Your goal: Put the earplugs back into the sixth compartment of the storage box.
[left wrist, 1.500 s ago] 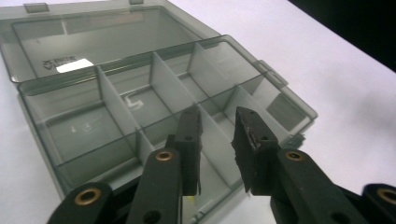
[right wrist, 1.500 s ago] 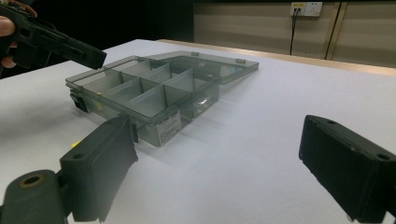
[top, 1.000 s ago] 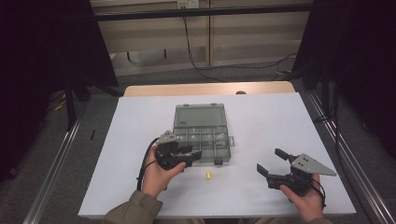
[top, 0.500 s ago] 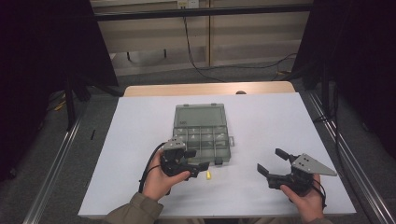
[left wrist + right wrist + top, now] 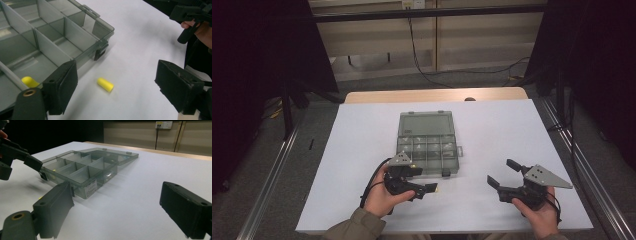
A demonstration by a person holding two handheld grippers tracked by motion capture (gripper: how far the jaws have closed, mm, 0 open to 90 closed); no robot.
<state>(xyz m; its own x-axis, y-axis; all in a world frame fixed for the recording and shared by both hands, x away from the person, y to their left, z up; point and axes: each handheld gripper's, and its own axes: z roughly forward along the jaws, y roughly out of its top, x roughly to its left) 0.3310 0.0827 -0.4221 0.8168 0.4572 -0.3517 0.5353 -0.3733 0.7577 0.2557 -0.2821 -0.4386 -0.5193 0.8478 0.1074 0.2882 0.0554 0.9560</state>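
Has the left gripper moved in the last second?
Yes. The left gripper has pulled back from the organizer box toward the person and slightly right, nearing the yellow piece.

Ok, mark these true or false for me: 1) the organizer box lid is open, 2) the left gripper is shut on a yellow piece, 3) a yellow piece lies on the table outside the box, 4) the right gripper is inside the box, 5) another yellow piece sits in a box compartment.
1) True: the organizer box has its lid folded back flat.
2) False: the left gripper is open and holds nothing.
3) True: a yellow piece lies on the table beside the box's front corner.
4) False: the right gripper is open, off to the box's right.
5) True: a second yellow piece sits in a compartment.
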